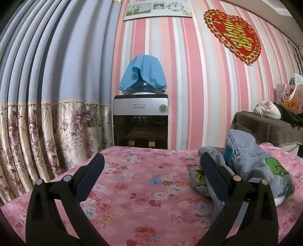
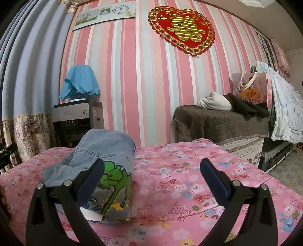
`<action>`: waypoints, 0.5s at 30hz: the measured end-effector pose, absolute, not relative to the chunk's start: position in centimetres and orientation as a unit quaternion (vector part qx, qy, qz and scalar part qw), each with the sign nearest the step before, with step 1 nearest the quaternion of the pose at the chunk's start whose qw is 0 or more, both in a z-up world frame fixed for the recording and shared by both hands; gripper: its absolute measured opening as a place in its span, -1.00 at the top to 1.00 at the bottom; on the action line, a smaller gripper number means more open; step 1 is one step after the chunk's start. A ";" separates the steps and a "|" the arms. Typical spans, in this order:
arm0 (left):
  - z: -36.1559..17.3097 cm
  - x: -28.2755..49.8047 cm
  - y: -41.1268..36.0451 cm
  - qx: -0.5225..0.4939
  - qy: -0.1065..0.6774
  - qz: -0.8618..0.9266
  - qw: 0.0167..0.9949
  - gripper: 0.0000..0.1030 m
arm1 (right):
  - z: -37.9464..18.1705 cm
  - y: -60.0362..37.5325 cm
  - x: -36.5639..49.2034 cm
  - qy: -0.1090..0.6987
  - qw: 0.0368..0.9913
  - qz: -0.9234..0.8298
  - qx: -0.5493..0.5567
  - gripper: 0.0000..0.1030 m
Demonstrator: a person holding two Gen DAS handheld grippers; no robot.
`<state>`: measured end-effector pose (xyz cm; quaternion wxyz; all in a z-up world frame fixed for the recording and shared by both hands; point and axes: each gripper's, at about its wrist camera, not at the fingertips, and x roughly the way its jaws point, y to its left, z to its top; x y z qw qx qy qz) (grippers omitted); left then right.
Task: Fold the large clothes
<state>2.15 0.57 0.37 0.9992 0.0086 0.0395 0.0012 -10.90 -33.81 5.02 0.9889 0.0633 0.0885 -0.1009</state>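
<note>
Left gripper (image 1: 151, 164) spread wide, holding nothing, low over the bed (image 1: 142, 198). Denim jacket (image 1: 251, 162) lies bunched just right of it, its right finger close against the folds; contact unclear. Right gripper (image 2: 151, 166) likewise agape and empty, jacket (image 2: 106, 170) at its left finger. Likely flanking the garment to take hold.

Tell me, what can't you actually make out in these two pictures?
- Jacket: the left finger of the right tool covers part of its green print in the right view; the left view shows it only from the side.
- Clock: cut off by the top edge in the left view; too small to read in the right view.
- Bottle: mostly hidden under a blue cloth.
- Bag: its contents cannot be seen.
</note>
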 end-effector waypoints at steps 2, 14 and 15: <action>0.4 2.2 0.7 0.006 0.041 -0.001 0.999 -0.94 | 5.0 -33.8 -10.9 0.088 0.989 -0.101 0.063 -0.96; 0.5 1.9 1.0 -0.003 0.035 0.002 0.999 -0.94 | 5.0 -34.0 -10.9 0.090 0.989 -0.103 0.064 -0.96; 0.5 1.9 1.0 -0.001 0.035 0.007 0.999 -0.94 | 5.0 -34.0 -10.9 0.091 0.988 -0.103 0.064 -0.96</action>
